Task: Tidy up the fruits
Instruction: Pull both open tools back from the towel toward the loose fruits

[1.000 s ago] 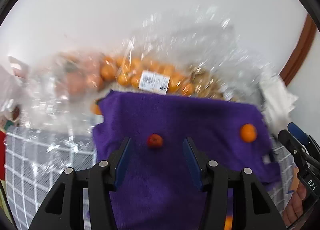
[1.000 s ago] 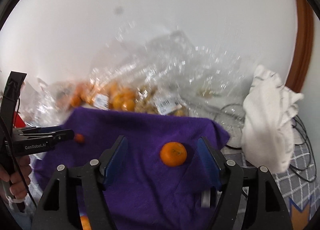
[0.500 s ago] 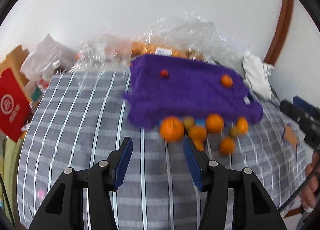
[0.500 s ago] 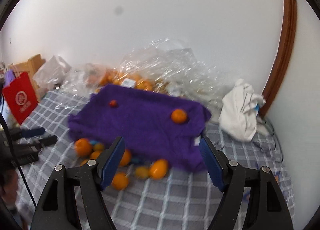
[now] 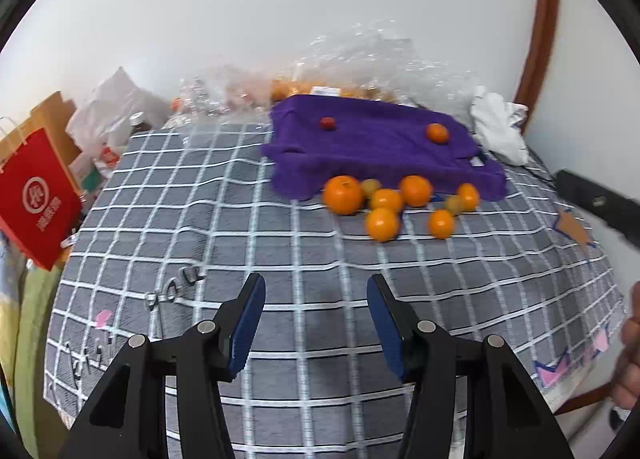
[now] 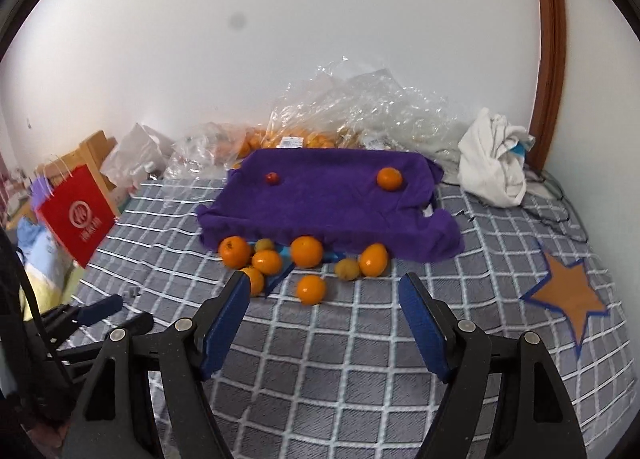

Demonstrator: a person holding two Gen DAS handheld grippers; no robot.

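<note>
Both grippers are held above a grey checked bedspread, tilted downward and facing the far wall. The left gripper has its blue pads apart with nothing between them, only bedspread below. The right gripper stands wider; its jaws have just been opening, and they too hold nothing, though its left pad overlaps one orange in the picture without gripping it. In the right wrist view the left gripper shows low at the left edge; in the left wrist view a hand shows at the right edge.

The fruit lies well ahead of both grippers. A loose cluster of oranges, with a couple of smaller greenish-yellow fruits among them, sits on the bedspread against the near edge of a purple towel. On the towel rest one orange toward the right and one small red fruit toward the left, well apart. Behind the towel, clear plastic bags hold more orange fruit against the wall. A red paper bag stands at the left, a crumpled white cloth at the right.
</note>
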